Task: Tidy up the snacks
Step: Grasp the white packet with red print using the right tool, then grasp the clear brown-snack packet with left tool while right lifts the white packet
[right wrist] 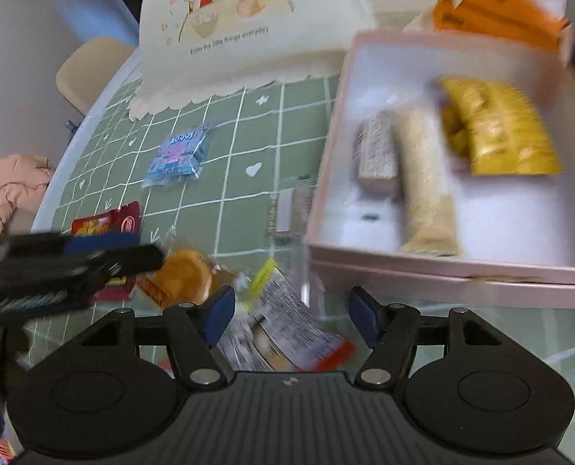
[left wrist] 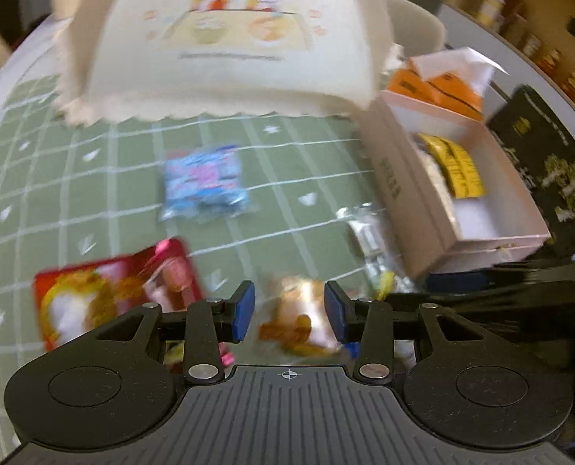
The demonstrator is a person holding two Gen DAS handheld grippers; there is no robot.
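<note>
Both of our claws stand released: our left gripper (left wrist: 289, 312) hovers over a round orange cake packet (left wrist: 303, 317) that its pads do not touch, and our right gripper (right wrist: 292, 316) hangs over a white-labelled wrapper (right wrist: 283, 329). Beside them the pink box (right wrist: 442, 271) holds a yellow bag (right wrist: 500, 128), a beige roll (right wrist: 423, 182) and a grey bar (right wrist: 376, 151), while a blue packet (right wrist: 178, 155) and a red packet (left wrist: 113, 294) lie on our green checked tablecloth (right wrist: 248, 135).

Box (right wrist: 328, 178) right on the tablecloth (right wrist: 233, 155), three snacks inside, loose packets left, food cover (right wrist: 248, 58) behind.

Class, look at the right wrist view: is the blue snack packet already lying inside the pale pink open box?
No, the blue snack packet lies on the green checked tablecloth, apart from the pale pink open box.
</note>
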